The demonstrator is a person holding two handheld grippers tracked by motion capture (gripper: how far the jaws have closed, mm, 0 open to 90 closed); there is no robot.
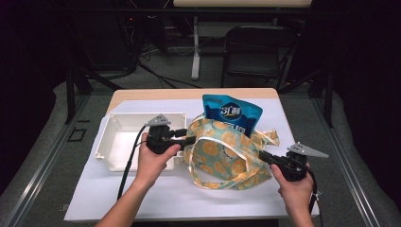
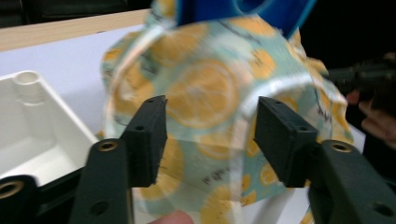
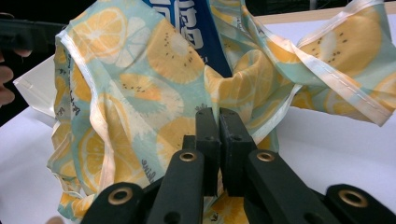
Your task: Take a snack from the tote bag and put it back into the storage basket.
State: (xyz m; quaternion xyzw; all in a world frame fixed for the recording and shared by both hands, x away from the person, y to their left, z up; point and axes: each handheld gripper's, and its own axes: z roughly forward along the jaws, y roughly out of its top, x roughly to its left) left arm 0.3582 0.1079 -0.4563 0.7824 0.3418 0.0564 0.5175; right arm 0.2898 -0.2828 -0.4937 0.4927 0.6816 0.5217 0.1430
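Right tongs [image 3: 219, 140] pinching lemon-print bag [image 1: 227, 153] at its 4 o'clock edge; left tongs [image 2: 210, 135] spread, bag at 9 o'clock unclamped.

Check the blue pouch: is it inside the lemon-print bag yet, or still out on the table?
Partly in. The blue pouch stands upright with its lower end down in the lemon-print bag; its top sticks out above the rim.

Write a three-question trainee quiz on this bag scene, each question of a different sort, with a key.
1. True or false: the right gripper is shut on the fabric bag.
2. What stands inside the bag? A) blue pouch B) bottle C) box
3. What lies on the table left of the bag?

Key: 1 true. 2 A. 3 A white tray.
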